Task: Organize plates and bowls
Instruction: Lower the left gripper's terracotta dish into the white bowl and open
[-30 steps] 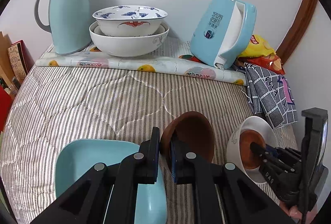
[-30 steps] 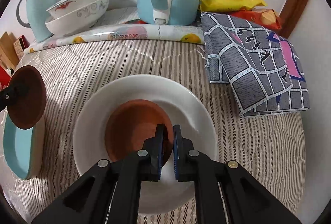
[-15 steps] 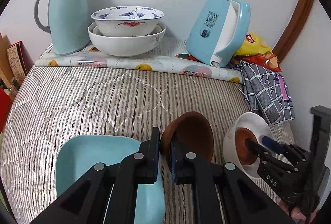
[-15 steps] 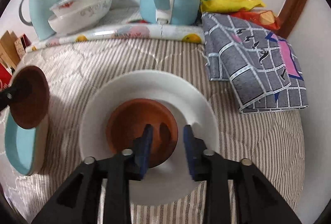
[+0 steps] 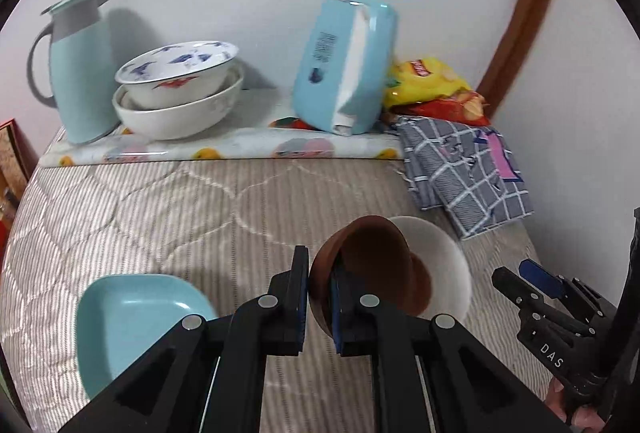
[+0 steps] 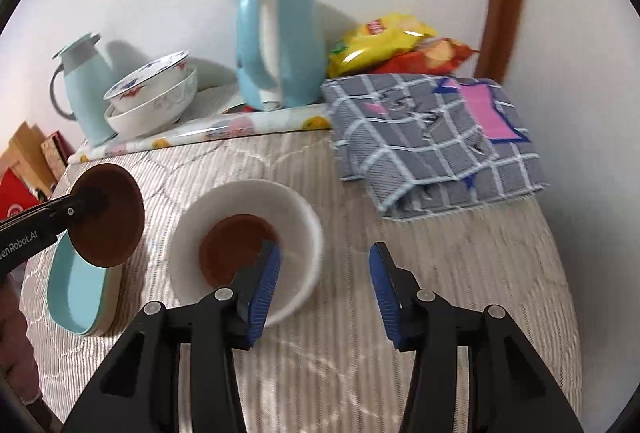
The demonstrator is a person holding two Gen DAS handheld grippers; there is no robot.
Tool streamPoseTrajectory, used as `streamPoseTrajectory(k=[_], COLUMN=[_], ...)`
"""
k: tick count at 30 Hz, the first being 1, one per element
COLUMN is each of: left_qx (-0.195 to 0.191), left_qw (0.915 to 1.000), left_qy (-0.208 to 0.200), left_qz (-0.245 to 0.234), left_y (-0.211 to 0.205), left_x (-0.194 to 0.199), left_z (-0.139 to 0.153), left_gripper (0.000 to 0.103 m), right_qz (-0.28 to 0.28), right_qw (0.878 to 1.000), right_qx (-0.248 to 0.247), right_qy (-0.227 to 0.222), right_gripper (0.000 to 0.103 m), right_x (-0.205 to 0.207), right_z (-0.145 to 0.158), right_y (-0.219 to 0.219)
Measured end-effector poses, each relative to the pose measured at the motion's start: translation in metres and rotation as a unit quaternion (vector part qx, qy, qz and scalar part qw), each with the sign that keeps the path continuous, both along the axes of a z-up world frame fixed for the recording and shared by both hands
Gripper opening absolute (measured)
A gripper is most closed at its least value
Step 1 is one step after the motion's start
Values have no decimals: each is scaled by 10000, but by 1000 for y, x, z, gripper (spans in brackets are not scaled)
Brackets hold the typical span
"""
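The brown bowl [image 6: 239, 249] now sits released inside the white bowl [image 6: 308, 229], near the bed's right edge. The right gripper [image 6: 325, 283], clamped on it a second ago, has drawn back with jaws wide apart. That nesting looks done. The left gripper [image 5: 319, 301] stays clamped on a second brown bowl [image 5: 372, 265], carried from above the teal plate [image 5: 132, 317] toward the white bowl, likely to stack next.
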State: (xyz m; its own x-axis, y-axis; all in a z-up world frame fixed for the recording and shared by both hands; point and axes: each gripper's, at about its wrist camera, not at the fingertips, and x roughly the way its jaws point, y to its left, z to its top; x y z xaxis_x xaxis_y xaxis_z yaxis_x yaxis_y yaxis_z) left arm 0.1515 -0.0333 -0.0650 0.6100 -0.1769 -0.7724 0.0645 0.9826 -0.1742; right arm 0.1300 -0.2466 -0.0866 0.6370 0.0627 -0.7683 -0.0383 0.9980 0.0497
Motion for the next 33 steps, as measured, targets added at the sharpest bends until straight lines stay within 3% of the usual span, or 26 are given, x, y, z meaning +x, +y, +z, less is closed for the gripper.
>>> streamPoseTrajectory(k=[12,22,33], left_qx=[71,140,-38], left_qw=[9994,9985,9973], left_qy=[240,454,677], left_qz=[-246,-271,-286], left_y=[-48,-61,-60], left_x=[14,27,38], left_z=[-19,-41,-60], left_gripper=[10,10,10], right_qz=[-292,-370,-268], right_qw=[9995,9993,9995], right_qx=[-17,18,-57], right_qy=[70,86,186], right_gripper=[46,46,46], right_x=[-20,-20,-13], right_z=[-14,-24,-37], right_y=[-47,-65,-60])
